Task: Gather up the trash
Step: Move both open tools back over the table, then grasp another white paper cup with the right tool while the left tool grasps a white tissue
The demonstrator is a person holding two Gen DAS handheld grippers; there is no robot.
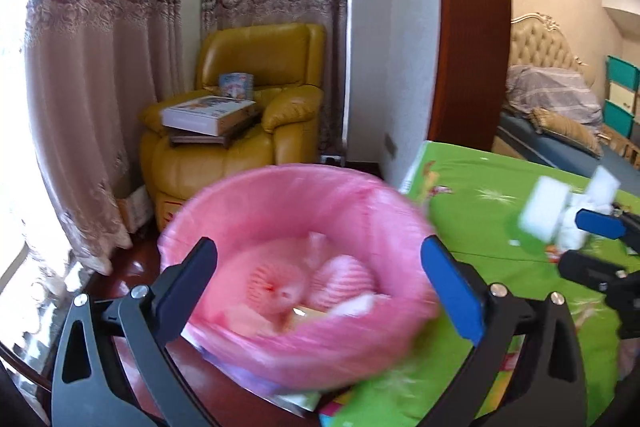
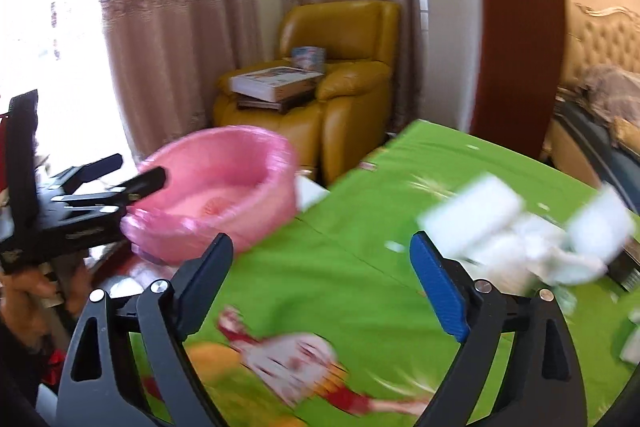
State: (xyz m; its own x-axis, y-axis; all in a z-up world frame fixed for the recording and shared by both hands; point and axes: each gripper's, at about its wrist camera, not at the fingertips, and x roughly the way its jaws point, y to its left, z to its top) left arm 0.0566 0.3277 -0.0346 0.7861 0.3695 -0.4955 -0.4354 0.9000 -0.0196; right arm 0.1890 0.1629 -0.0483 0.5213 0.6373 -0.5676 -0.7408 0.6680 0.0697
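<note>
A bin with a pink liner [image 1: 304,199] stands just ahead of my left gripper [image 1: 320,287], which is open over its near rim with nothing between its fingers. Blurred pinkish scraps [image 1: 344,279] lie inside the bin. White foam-like blocks [image 2: 472,215] and crumpled white paper [image 2: 560,259] lie on the green cartoon-print cover [image 2: 340,247], just beyond my right gripper's blue finger. My right gripper [image 2: 322,283] is open and empty above the cover. The bin [image 2: 224,179] is at its left, with the left gripper [image 2: 124,173] at its rim. The right gripper [image 1: 592,245] also shows in the left wrist view.
A yellow leather armchair [image 1: 248,107] with stacked boxes and books stands behind the bin, in front of long lace curtains [image 1: 100,67]. A dark wooden door frame [image 1: 472,27] rises at the right, with a bed [image 1: 552,99] beyond it.
</note>
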